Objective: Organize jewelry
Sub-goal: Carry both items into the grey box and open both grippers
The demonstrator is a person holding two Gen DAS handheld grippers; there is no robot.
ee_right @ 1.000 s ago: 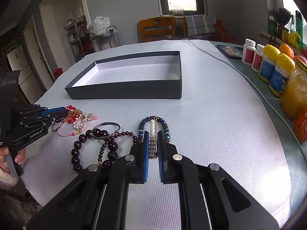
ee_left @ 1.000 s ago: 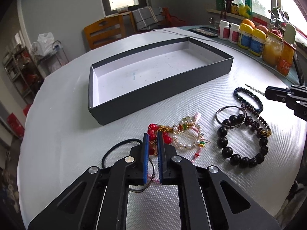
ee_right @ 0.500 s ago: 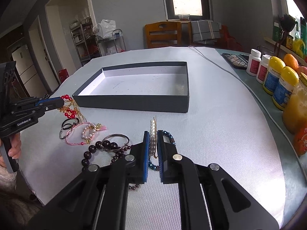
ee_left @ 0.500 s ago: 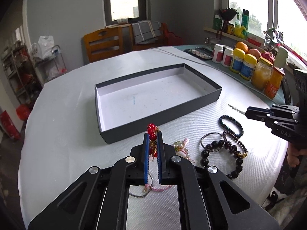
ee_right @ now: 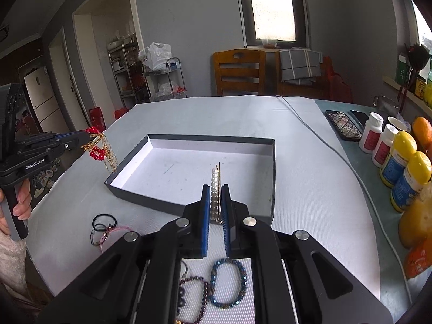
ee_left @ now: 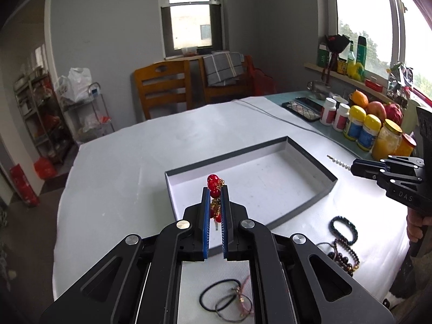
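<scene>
My left gripper (ee_left: 215,190) is shut on a red-bead and gold-chain piece (ee_left: 214,186), held in the air over the near left part of the open dark grey box (ee_left: 321,166). In the right wrist view this gripper (ee_right: 86,136) shows at the left with the chain (ee_right: 104,149) hanging just outside the box's left wall. My right gripper (ee_right: 215,189) is shut on a pearl hair clip (ee_right: 215,186), held above the box's near wall (ee_right: 194,205); it also shows in the left wrist view (ee_left: 352,167) at the box's right end.
On the white table lie black hair ties with a pink cord (ee_right: 104,229), a blue bead bracelet (ee_right: 229,283) and dark bead bracelets (ee_left: 344,240). Bottles and jars (ee_right: 399,162), a phone (ee_right: 343,124) and a cable (ee_right: 324,145) are at the right. A wooden chair (ee_right: 239,71) stands behind.
Both grippers have lifted their pieces off the table and moved toward the box. The red-bead chain piece now hangs free in the air, and the pearl clip is over the box's near wall.
</scene>
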